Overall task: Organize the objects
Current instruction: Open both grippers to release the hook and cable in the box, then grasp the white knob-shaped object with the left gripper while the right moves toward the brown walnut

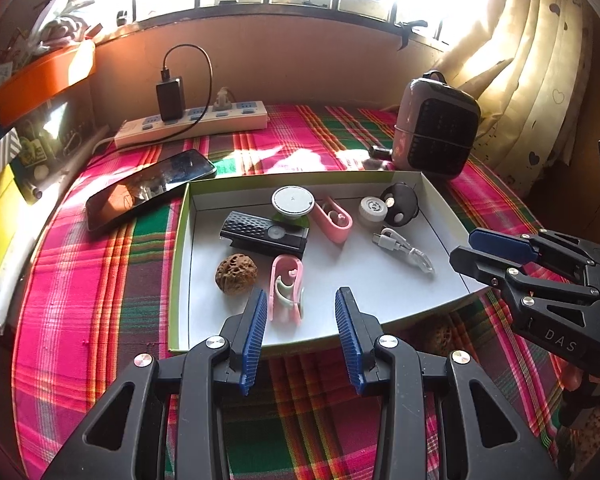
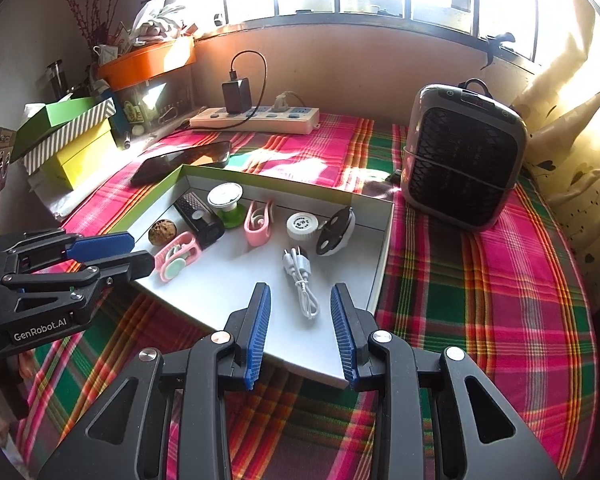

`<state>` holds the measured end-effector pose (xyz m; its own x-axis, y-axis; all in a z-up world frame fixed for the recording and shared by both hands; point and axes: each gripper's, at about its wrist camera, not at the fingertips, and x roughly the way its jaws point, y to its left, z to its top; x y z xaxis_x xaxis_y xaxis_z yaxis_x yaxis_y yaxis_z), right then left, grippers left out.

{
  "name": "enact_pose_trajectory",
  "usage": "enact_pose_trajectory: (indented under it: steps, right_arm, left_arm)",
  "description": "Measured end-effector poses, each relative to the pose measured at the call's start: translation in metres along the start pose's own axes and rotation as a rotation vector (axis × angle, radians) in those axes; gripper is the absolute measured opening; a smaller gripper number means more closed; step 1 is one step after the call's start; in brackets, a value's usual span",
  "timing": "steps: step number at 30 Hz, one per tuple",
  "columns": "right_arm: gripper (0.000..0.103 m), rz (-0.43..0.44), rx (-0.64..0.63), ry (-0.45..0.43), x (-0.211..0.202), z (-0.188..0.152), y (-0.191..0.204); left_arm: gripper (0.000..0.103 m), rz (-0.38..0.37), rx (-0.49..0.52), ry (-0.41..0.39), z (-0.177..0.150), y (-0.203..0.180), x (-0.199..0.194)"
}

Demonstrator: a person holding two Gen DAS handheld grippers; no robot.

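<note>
Left gripper (image 1: 302, 300) and right gripper (image 2: 300, 296): jaws partly open, nothing between the blue ribbed pads, both over the near edge of the shallow white cardboard tray (image 2: 382, 264) on the plaid tablecloth (image 2: 480, 280). Coiled white cable (image 2: 300, 276), brown walnut (image 1: 236, 274) and two pink clips lie inside the tray.

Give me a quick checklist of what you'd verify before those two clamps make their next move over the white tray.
1. Left gripper empty, pads apart: ok.
2. Right gripper empty, pads apart: ok.
3. White cable lies inside the tray, ahead of the right gripper: ok.
4. Nearest pink clip lies free just ahead of the left gripper: ok.
5. Every loose thing is already in the tray: not ok; the phone lies on the cloth.
</note>
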<state>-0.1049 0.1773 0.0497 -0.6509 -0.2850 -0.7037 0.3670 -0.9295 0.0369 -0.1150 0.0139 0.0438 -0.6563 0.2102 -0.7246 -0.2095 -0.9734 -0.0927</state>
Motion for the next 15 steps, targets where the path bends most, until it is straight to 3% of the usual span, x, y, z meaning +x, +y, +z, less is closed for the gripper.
enact_pose_trajectory:
  steps: [15]
  right_arm:
    - [0.033, 0.000, 0.030, -0.023, -0.027, -0.029, 0.002]
  left_arm:
    - [0.034, -0.072, -0.023, 0.008, -0.025, -0.006, -0.023]
